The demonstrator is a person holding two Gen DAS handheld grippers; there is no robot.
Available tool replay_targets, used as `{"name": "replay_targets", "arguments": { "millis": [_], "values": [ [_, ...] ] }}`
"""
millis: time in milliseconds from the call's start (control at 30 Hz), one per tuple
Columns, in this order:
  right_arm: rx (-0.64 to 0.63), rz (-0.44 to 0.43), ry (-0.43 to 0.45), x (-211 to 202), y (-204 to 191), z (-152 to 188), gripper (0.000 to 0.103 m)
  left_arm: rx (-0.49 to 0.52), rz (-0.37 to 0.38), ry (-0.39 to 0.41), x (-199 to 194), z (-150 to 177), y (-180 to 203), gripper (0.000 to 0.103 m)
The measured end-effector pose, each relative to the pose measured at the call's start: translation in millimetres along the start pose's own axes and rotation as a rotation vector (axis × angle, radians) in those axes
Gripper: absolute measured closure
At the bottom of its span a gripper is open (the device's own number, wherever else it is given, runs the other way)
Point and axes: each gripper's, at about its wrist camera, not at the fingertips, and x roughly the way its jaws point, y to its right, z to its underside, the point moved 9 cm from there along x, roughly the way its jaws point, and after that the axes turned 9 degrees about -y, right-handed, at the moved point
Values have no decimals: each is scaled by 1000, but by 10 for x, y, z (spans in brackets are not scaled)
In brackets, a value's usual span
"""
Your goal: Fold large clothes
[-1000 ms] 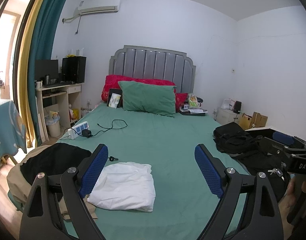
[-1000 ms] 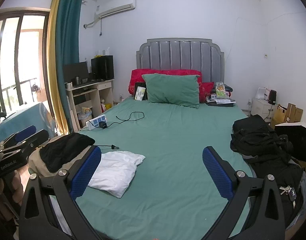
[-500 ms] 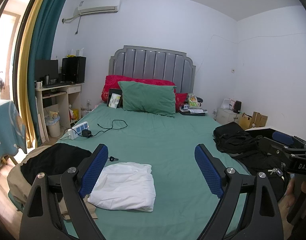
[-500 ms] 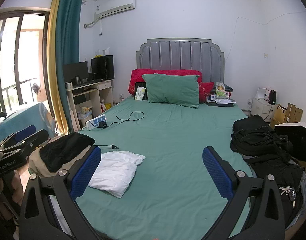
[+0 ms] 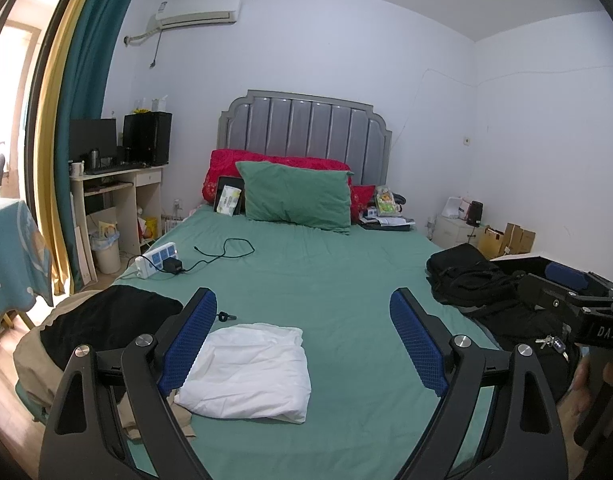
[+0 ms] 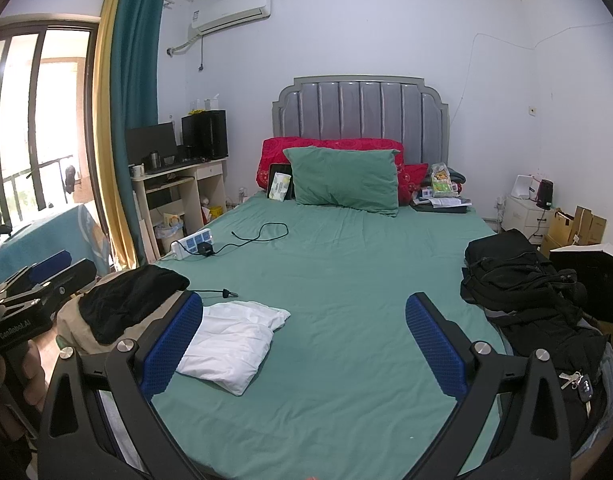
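left gripper [image 5: 302,320]: jaws spread wide, holding nothing
right gripper [image 6: 304,326]: same deal, wide open and empty
folded white cloth [image 5: 248,372]: on the green bedsheet [image 5: 326,272], just inside the left jaw in both views, which covers its near corner
black and tan clothes pile [image 5: 86,324]: outside that jaw, partly hidden
vs earlier: nothing's budged

Both tools share one build: matte black frames with triangular cut-outs, round silver screw heads at the pivots, and jaws faced with blue, finely dimpled pads. The left gripper [image 5: 302,344] carries white lettering reading "GenRobot.AI" on its black body in the right wrist view, where one blue pad tops it. The right gripper [image 6: 304,346] shows white letters "DAS" in the left wrist view.
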Motion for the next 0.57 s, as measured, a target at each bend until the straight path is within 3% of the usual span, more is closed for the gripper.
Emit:
{"name": "replay_targets", "arguments": {
  "millis": [567],
  "values": [
    [1,-1,-8,19,0,32,2,7,3,-1,18,25,-46,12]
  ]
}}
